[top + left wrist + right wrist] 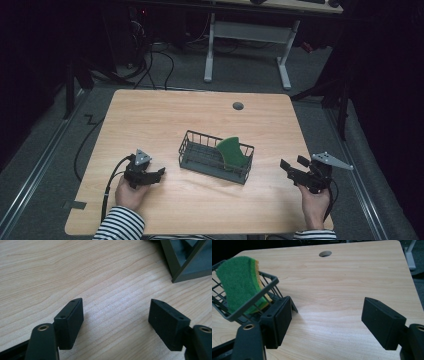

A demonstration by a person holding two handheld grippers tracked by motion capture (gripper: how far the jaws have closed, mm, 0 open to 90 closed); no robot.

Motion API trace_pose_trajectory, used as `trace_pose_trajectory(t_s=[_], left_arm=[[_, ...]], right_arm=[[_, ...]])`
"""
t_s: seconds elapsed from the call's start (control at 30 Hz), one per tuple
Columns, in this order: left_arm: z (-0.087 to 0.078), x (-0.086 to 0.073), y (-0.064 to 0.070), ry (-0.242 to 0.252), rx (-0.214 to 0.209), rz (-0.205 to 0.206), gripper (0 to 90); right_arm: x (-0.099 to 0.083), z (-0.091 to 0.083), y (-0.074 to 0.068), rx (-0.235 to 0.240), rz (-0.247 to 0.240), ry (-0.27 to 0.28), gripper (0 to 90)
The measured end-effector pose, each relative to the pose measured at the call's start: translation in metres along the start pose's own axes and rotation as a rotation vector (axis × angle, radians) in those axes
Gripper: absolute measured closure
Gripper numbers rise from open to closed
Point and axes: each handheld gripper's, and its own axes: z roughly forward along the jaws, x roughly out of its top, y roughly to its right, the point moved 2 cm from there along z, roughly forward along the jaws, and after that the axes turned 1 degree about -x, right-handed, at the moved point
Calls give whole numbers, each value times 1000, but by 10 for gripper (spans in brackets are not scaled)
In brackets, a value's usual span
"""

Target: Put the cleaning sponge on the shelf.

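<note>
A dark wire basket (pixel 192 150) stands in the middle of the wooden table, and a green sponge (pixel 231 151) with a yellow back leans upright in its right end. In the right gripper view the sponge (pixel 237 283) rises above the basket rim (pixel 252 305). My left gripper (pixel 161 172) rests open on the table left of the basket, nothing between its jaws. In the left gripper view (pixel 116 320) a basket corner (pixel 185 267) lies ahead to the right. My right gripper (pixel 292 163) is held open to the right of the basket, empty (pixel 327 322).
A round cable hole (pixel 238 106) sits near the table's far edge. A white-legged desk (pixel 285 55) stands beyond the table. Cables (pixel 107 185) trail from the left gripper over the front left. The table's right edge (pixel 320 200) runs under my right hand.
</note>
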Motion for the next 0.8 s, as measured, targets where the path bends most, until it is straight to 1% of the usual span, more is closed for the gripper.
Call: trace_pose_trajectory(t_s=[0.07,0.2,0.27,0.47,0.67,0.8], left_arm=[[0,0,0,2,1,0,289],[0,0,0,2,1,0,288],[0,0,0,2,1,0,288],[0,0,0,2,2,-1,287],[1,0,0,2,2,0,286],[1,0,0,2,2,-1,284]], right_arm=[[-6,3,2,1,14,-6,244],[-14,10,4,4,24,-21,245],[-18,14,4,-1,19,-27,246],[-30,24,6,-2,41,-55,249],[-36,34,4,-11,37,-73,252],[-40,41,1,-18,10,-101,254]])
